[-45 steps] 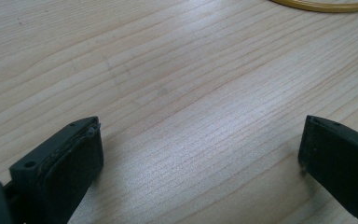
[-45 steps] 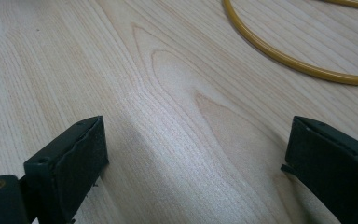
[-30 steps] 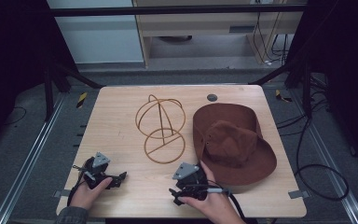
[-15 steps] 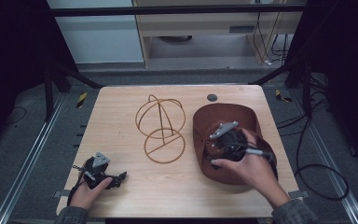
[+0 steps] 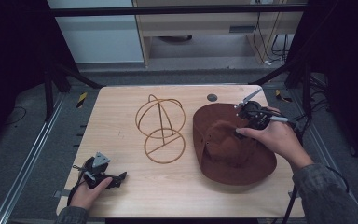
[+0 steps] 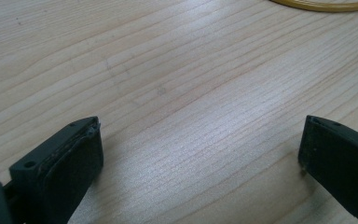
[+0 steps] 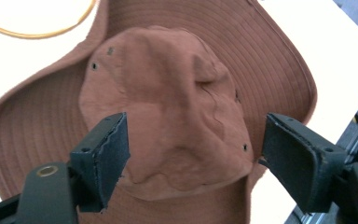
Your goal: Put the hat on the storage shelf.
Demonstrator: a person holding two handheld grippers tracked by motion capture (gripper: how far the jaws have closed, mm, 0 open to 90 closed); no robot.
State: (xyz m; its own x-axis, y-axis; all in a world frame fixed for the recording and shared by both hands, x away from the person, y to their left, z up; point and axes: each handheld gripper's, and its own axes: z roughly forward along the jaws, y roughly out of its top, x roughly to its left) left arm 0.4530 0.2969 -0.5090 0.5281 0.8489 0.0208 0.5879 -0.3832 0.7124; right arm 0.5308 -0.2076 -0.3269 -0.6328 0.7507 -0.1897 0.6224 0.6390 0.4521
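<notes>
Right tool (image 7: 193, 154) agape, creased brown hat (image 7: 168, 107)

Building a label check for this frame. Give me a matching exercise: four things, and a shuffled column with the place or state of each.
Things:
1. brown hat
2. wire hat stand
3. left gripper
4. right gripper

Places or states:
A. open, low over bare wood at the table's near left corner
B. open, held above the crown
C. lies flat on the right half of the table
D. stands at the middle of the table, with nothing on it

Pairs: 1-C, 2-D, 3-A, 4-B
</notes>
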